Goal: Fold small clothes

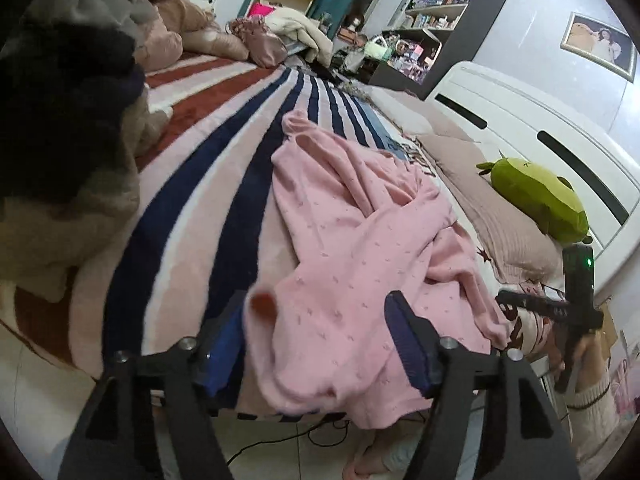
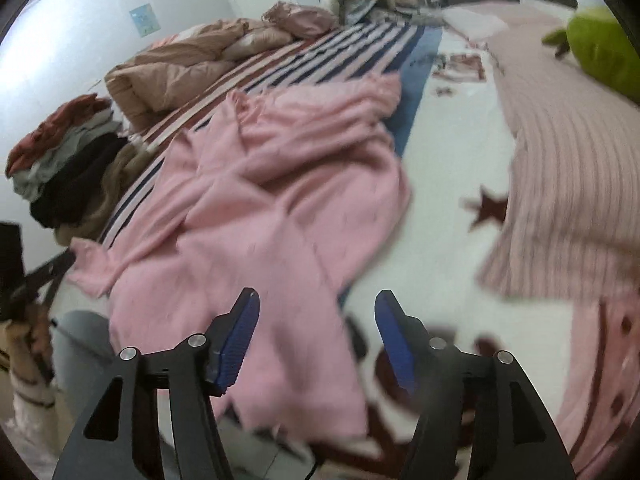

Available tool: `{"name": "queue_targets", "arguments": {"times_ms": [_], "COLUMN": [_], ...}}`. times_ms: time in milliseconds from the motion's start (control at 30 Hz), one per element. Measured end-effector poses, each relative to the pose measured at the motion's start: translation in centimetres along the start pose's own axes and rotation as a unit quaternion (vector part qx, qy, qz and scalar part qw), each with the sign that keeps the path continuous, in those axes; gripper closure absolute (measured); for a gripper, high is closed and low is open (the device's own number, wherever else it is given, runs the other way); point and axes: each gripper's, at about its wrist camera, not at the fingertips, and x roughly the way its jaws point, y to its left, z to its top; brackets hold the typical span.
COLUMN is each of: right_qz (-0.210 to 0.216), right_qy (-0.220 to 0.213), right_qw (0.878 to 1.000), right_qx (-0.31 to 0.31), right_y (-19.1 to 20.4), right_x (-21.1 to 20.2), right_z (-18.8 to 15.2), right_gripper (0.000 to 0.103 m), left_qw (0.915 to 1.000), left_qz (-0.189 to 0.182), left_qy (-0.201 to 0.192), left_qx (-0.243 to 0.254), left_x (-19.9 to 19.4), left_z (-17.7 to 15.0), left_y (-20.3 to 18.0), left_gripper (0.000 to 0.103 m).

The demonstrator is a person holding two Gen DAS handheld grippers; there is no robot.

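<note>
Pink garment [image 2: 256,208] blurred in right view; its hem [image 1: 360,412] overhangs the bed edge

No legible text, label, brand or number is seen in either wrist view. Small pale markings are carried on the right gripper [image 1: 560,312] as seen from the left wrist camera, but they are too small and blurred to be read. A light blue sheet [image 2: 142,18] is fixed to the far wall and a framed picture [image 1: 599,45] is hung above the bed; no wording can be made out on either.
</note>
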Motion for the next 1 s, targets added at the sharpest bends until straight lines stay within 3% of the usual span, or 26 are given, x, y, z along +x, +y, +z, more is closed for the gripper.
{"name": "queue_targets", "arguments": {"times_ms": [100, 167, 267, 400, 500, 567, 633, 700, 800, 1000], "right_qz": [0.027, 0.034, 0.081, 0.081, 0.069, 0.014, -0.005, -0.018, -0.068, -0.062], "right_qy": [0.018, 0.008, 0.016, 0.019, 0.012, -0.003, -0.022, -0.034, -0.057, -0.039], "right_qw": [0.999, 0.999, 0.997, 0.996, 0.997, 0.999, 0.998, 0.998, 0.995, 0.997], "right_qx": [0.016, 0.011, 0.008, -0.011, -0.011, -0.036, -0.057, -0.056, -0.054, -0.024], "right_y": [0.0, 0.5, 1.5, 3.3, 4.0, 5.0, 5.6, 5.4, 4.2, 1.7], "right_x": [1.0, 0.9, 1.3, 2.4, 2.8, 3.0, 2.8, 2.4, 0.7, 0.0], "right_z": [-1.7, -2.2, -2.6, -2.7, -2.4, -2.5, -2.7, -2.8, -2.5, -2.4], "right_gripper": [0.045, 0.043, 0.043, 0.043, 0.05, 0.093, 0.095, 0.096, 0.096, 0.096], "left_qw": [0.9992, 0.9973, 0.9975, 0.994, 0.9934, 0.9926, 0.9915, 0.9883, 0.9878, 0.9828], "left_qz": [-0.001, -0.028, -0.009, -0.056, 0.005, 0.029, 0.039, 0.072, 0.098, 0.13], "left_qy": [0.035, 0.062, 0.068, 0.091, 0.088, 0.085, 0.081, 0.065, 0.044, 0.051], "left_qx": [-0.019, -0.03, 0.017, 0.024, 0.073, 0.081, 0.095, 0.118, 0.113, 0.121], "left_x": [2.3, 3.9, 4.4, 5.5, 6.2, 6.3, 5.9, 5.0, 3.3, 4.1], "left_z": [-0.4, -1.1, -1.9, -2.4, -3.1, -3.2, -3.3, -3.3, -2.1, -1.4], "left_y": [1.0, 0.9, -1.2, -3.4, -5.7, -6.3, -6.6, -6.6, -4.8, -3.4], "left_gripper": [0.037, 0.037, 0.036, 0.042, 0.052, 0.09, 0.091, 0.092, 0.092, 0.092]}}
